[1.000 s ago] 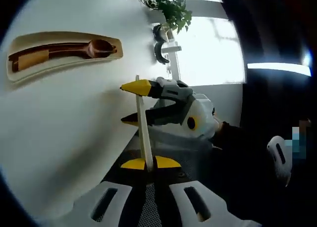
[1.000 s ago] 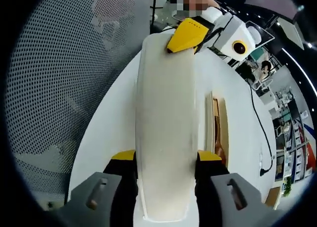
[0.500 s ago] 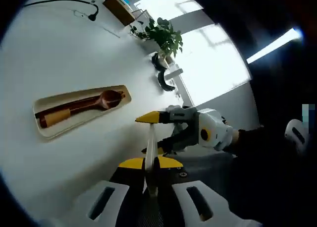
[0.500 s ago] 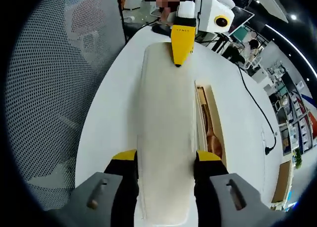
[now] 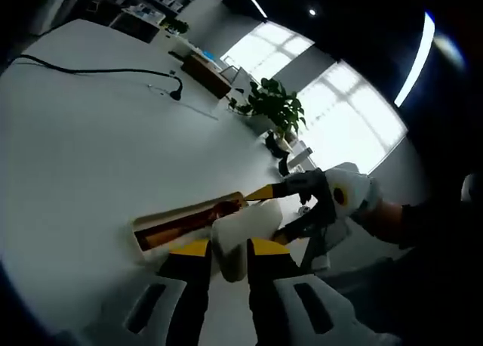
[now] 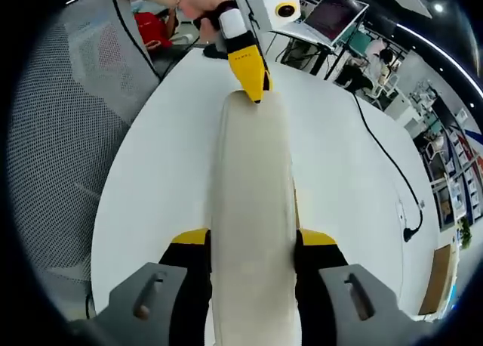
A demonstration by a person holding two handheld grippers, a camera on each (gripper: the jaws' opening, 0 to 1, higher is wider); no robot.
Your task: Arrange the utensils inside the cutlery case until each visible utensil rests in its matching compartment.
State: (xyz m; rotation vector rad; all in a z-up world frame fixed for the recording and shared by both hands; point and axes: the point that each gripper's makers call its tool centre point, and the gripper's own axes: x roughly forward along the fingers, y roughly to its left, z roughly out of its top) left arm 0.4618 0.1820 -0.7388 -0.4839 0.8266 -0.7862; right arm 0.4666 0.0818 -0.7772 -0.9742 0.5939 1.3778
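Observation:
A long cream case lid [image 6: 253, 210] is held at both ends above the white table [image 6: 339, 195]. My right gripper [image 6: 253, 236] is shut on its near end, yellow pads on both sides. My left gripper [image 5: 230, 248] is shut on the other end of the lid [image 5: 243, 236]. Just behind the lid in the left gripper view lies the cream case base [image 5: 155, 227], with a brown wooden utensil [image 5: 189, 219] inside. In the right gripper view the lid hides the base. The left gripper [image 6: 245, 55] comes in from the top there; the right gripper [image 5: 317, 202] enters the left gripper view from the right.
A black cable [image 5: 98, 70] runs across the far side of the table, with a potted plant [image 5: 275, 108] beyond it. A grey mesh chair [image 6: 68, 134] stands by the table's left edge in the right gripper view. Another cable [image 6: 381, 146] lies to the right.
The lid has gone from beside the base to directly above it, hiding the base in the right gripper view. Both cameras have swung, so the table and room look shifted.

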